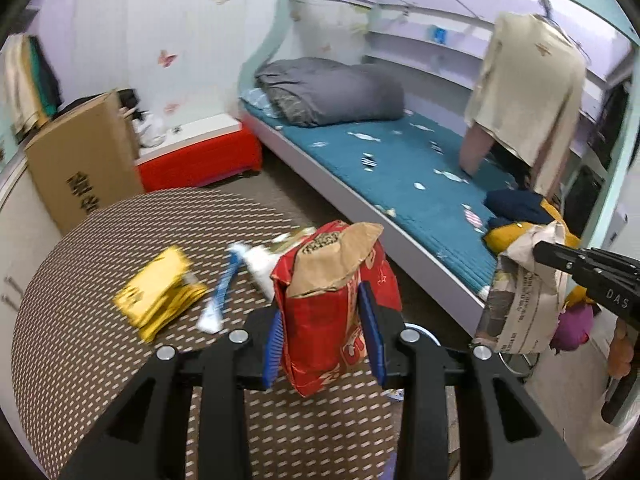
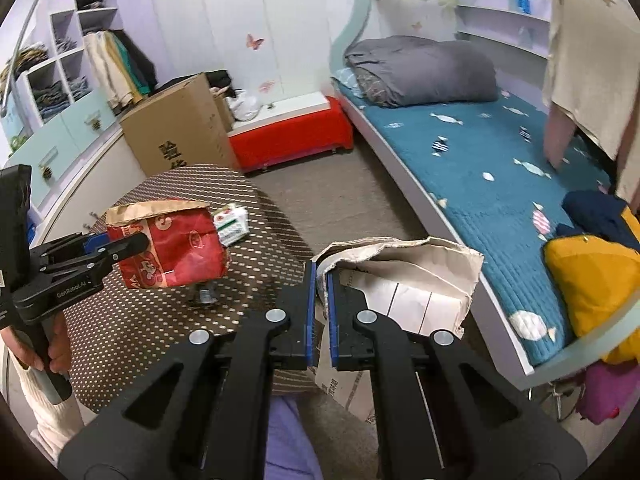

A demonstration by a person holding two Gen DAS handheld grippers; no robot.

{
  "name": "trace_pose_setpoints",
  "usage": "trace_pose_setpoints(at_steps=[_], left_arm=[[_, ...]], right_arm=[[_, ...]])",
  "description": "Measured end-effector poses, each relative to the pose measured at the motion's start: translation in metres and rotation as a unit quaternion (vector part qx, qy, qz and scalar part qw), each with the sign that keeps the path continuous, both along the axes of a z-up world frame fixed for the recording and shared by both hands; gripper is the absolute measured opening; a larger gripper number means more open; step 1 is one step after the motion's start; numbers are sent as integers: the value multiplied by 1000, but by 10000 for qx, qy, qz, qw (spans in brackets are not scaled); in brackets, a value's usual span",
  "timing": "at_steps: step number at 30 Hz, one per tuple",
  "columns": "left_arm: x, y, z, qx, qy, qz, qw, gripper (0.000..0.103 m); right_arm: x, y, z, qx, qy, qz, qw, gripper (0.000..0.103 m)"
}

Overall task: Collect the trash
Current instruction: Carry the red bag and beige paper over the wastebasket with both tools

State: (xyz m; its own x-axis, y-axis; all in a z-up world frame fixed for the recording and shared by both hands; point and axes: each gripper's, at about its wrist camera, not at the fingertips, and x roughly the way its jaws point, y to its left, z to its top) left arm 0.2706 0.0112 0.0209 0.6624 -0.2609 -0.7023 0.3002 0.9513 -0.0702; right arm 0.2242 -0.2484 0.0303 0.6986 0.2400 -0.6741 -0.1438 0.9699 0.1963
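The red paper bag (image 1: pixel 332 300), clamped between the pads of the left hand-held gripper (image 1: pixel 326 336), hangs above the round counter (image 1: pixel 100 360) near a yellow wrapper (image 1: pixel 160 292) and blue-white wrapper (image 1: pixel 218 300), while beside the counter the right hand-held gripper (image 2: pixel 320 308) pinches a torn paper sack (image 2: pixel 404 280) nearly closed.

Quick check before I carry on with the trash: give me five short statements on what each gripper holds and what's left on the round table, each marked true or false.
1. The left gripper grips a red paper bag. True.
2. The right gripper is open and holds nothing. False: it is shut on a torn paper bag.
3. A yellow packet lies on the round table. True.
4. The red paper bag rests on the bed. False: it is held above the table.
5. A blue-and-white wrapper lies beside the yellow packet. True.
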Motion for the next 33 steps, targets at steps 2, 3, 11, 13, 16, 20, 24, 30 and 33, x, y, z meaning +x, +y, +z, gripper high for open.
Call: trace_pose_setpoints(at_steps=[2,3,11,13,16,20,24,30,33], left_arm=[[5,-20,-1,24,10,-197,9998,34],[7,-30,-1,32,19,-295,9996,34],[16,-103,-7,114,121,-972,9951,34],[15,-122,-10,130,163,-1122,9935,34],[16,-146,-15,147,256,-1323,9908,34],[15,-182,-27,212,401,-1612,9859,34],[16,-212,-48,367,647,-1806,9807,34],[23,-243,-93,689,1098,-1948,9722,34],[27,-254,-119,886,1336,-1982,9670,35]], right_arm=[[-2,-11,-2,5,21,-115,9999,6],[-2,-18,-3,8,35,-177,9998,6],[-13,-67,-14,29,187,-727,9972,6],[-16,-81,-18,54,248,-888,9957,6],[-20,-98,-25,83,334,-1064,9937,6],[-24,-121,-39,121,506,-1312,9900,6],[-26,-139,-55,178,708,-1518,9857,6],[-22,-159,-86,297,1053,-1741,9786,6],[-19,-164,-101,317,1211,-1813,9754,6]])
